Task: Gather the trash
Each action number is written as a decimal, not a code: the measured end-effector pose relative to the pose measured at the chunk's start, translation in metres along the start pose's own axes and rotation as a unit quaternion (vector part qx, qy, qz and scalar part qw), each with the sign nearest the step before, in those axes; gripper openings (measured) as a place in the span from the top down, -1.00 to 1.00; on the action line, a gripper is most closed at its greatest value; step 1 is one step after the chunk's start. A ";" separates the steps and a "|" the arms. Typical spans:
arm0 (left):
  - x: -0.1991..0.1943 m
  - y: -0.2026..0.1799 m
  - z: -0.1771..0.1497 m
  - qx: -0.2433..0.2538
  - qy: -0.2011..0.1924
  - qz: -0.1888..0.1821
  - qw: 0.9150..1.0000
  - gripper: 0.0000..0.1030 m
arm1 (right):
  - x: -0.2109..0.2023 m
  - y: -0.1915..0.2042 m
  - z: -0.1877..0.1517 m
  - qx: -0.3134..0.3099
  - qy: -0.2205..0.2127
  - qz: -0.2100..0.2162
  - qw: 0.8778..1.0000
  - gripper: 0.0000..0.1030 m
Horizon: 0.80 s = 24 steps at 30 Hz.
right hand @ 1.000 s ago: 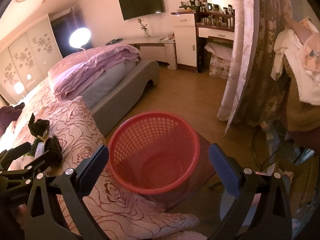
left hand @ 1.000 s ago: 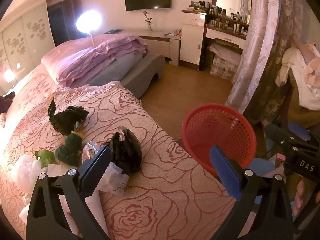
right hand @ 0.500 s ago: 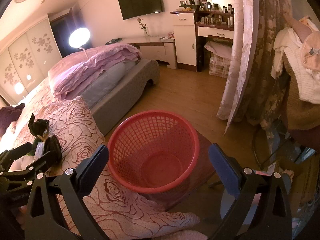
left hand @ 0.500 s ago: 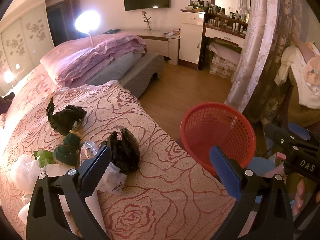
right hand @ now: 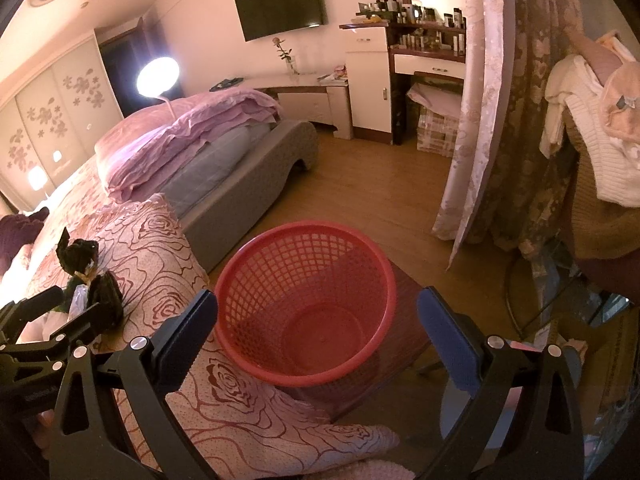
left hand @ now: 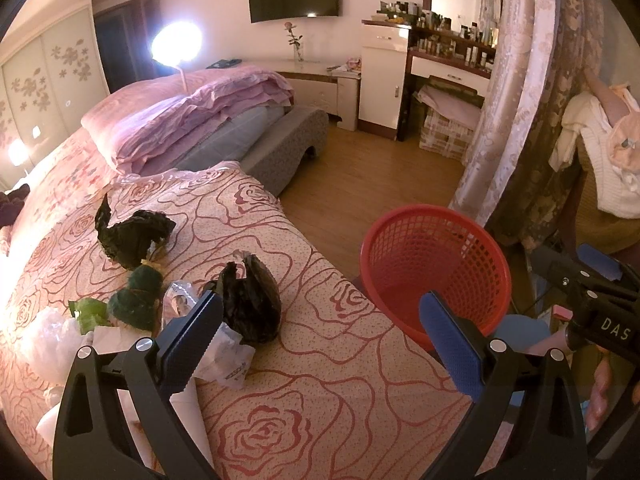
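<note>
A red mesh basket (left hand: pixel 436 268) (right hand: pixel 308 300) stands beside the bed on a dark low stand; it looks empty. Trash lies on the rose-patterned bedspread (left hand: pixel 320 380): a black crumpled bag (left hand: pixel 252 300), a second black bag (left hand: pixel 132 236), green wads (left hand: pixel 136 296), clear plastic (left hand: pixel 178 300) and white paper (left hand: pixel 228 360). My left gripper (left hand: pixel 320 340) is open and empty, above the bedspread just right of the near black bag. My right gripper (right hand: pixel 318 340) is open and empty, over the basket's near rim.
A folded pink duvet (left hand: pixel 192 120) lies on the grey bed end. Wooden floor (left hand: pixel 372 184) lies beyond the basket. A patterned curtain (left hand: pixel 532 100) hangs at the right, with clothes on a chair (left hand: pixel 600 160). A dresser (left hand: pixel 384 76) and wall TV stand at the back.
Both views have shifted only slightly; my left gripper has drifted a little toward the trash pile. Both grippers stay open and nothing was picked up.
</note>
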<state>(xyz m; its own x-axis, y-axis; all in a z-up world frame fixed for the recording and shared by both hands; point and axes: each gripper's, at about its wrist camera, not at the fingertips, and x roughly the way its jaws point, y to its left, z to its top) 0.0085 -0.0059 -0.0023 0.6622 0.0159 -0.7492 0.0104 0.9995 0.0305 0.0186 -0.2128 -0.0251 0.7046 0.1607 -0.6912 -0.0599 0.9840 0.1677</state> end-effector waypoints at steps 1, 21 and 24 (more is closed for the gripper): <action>0.000 0.000 0.000 -0.001 0.000 0.000 1.000 -0.84 | 0.000 0.000 0.000 0.000 0.000 0.000 1.000 -0.88; 0.000 0.001 -0.001 -0.001 0.000 0.002 1.000 -0.84 | 0.000 -0.003 -0.003 0.005 0.003 0.000 1.000 -0.88; -0.003 0.007 -0.002 -0.006 -0.003 0.011 1.000 -0.84 | 0.005 -0.002 -0.007 0.006 0.014 0.002 1.000 -0.88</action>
<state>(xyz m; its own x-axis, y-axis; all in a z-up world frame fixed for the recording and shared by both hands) 0.0051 0.0006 -0.0007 0.6666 0.0379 -0.7445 -0.0136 0.9992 0.0387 0.0179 -0.2135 -0.0338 0.6840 0.1667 -0.7102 -0.0536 0.9824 0.1790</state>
